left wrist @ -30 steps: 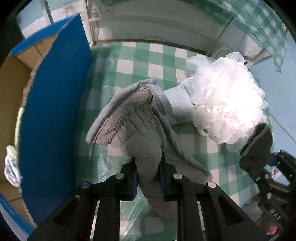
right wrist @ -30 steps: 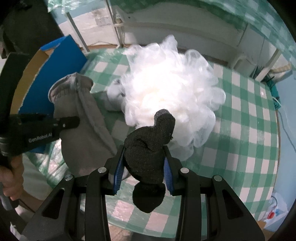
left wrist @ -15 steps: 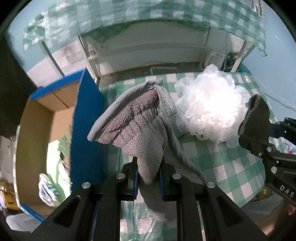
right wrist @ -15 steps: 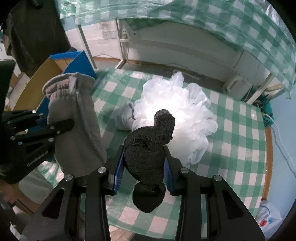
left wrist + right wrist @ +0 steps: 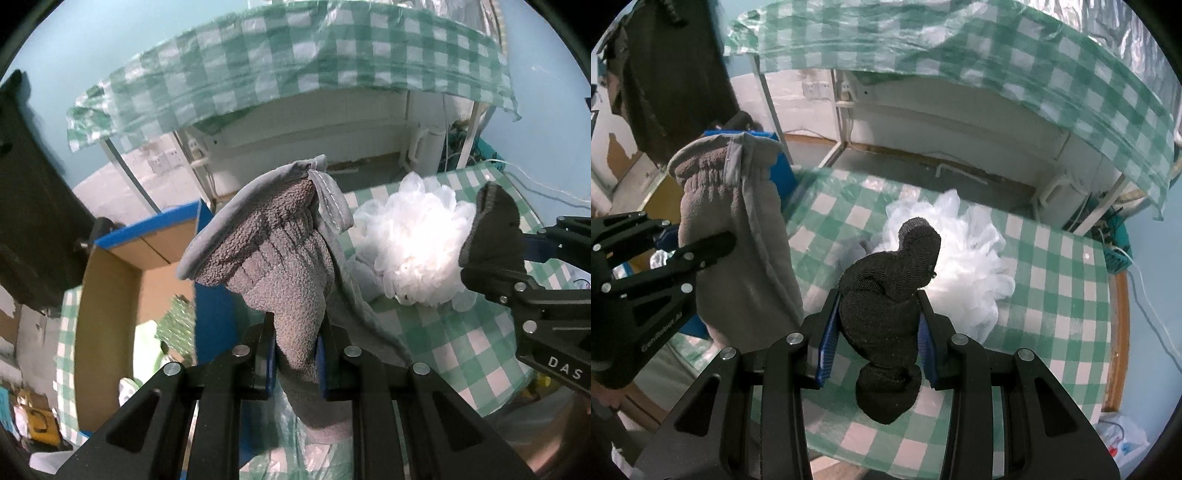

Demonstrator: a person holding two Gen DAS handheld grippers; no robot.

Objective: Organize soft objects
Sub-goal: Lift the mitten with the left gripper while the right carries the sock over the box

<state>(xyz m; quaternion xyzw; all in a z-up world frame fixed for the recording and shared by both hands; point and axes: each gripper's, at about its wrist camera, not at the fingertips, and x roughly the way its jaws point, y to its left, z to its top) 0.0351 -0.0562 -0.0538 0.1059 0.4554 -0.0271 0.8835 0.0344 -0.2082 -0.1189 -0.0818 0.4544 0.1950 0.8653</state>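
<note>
My left gripper (image 5: 295, 354) is shut on a grey fleece mitten (image 5: 280, 266), held up in the air above the table's left edge; the cuff stands uppermost. That grey mitten (image 5: 735, 236) and the left gripper (image 5: 683, 243) also show at the left of the right wrist view. A bunched black knit sock (image 5: 890, 302) is pinched in my right gripper (image 5: 875, 332), which is shut on it above the table. The black sock (image 5: 495, 236) appears at the right of the left wrist view. A white mesh bath pouf (image 5: 967, 254) lies on the green checked table (image 5: 1052, 295), with a small pale grey cloth (image 5: 364, 275) tucked beside it.
An open cardboard box (image 5: 107, 280) with blue flaps stands left of the table and holds several packets. A second table with a green checked cloth (image 5: 295, 74) stands behind. A dark-clothed person (image 5: 676, 81) is at the upper left. Cables (image 5: 1137, 266) hang at the right.
Both grippers have risen with their loads; the table and pouf look smaller and farther below. The left view has tilted up, so the box interior and the far table now show.
</note>
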